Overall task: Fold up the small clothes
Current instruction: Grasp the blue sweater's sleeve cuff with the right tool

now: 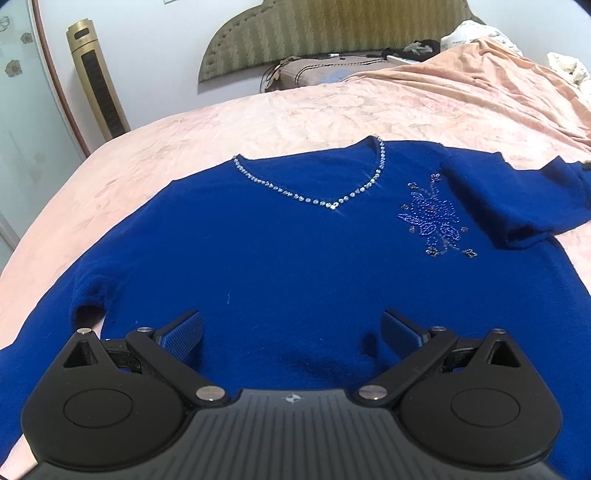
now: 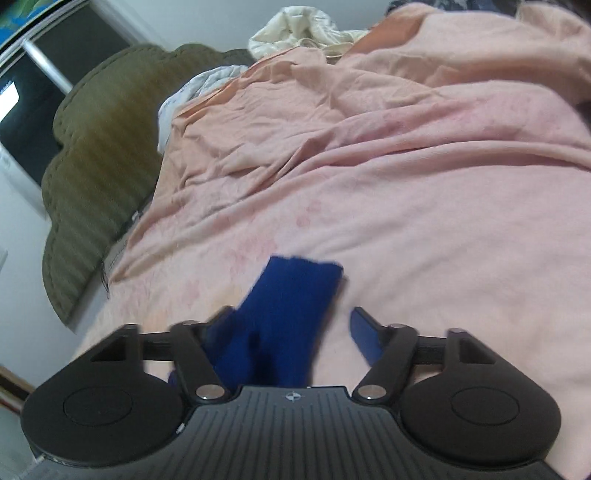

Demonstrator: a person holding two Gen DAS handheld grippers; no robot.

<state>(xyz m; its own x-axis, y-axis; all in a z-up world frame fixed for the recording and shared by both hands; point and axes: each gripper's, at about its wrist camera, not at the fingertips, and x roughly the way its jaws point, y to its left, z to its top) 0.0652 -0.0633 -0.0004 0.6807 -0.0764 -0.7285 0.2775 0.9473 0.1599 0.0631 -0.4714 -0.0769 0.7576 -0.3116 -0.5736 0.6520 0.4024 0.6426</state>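
A royal blue V-neck sweater [image 1: 280, 251] with a rhinestone neckline lies front up on the pink bedspread [image 1: 258, 114]. Its right sleeve [image 1: 517, 199] is folded in over the chest. My left gripper [image 1: 291, 332] is open and empty, low over the sweater's lower body. In the right wrist view the sleeve end [image 2: 291, 306] lies between the open jaws of my right gripper [image 2: 288, 328], draped against the left finger. The right finger stands clear of it. The view is blurred.
An olive padded headboard [image 1: 332, 29] and a brown pillow [image 1: 317, 70] are at the bed's head. A gold tower fan [image 1: 98, 77] stands on the left. Rumpled pink cover [image 2: 406, 129] and white bedding [image 2: 303, 29] lie on the right.
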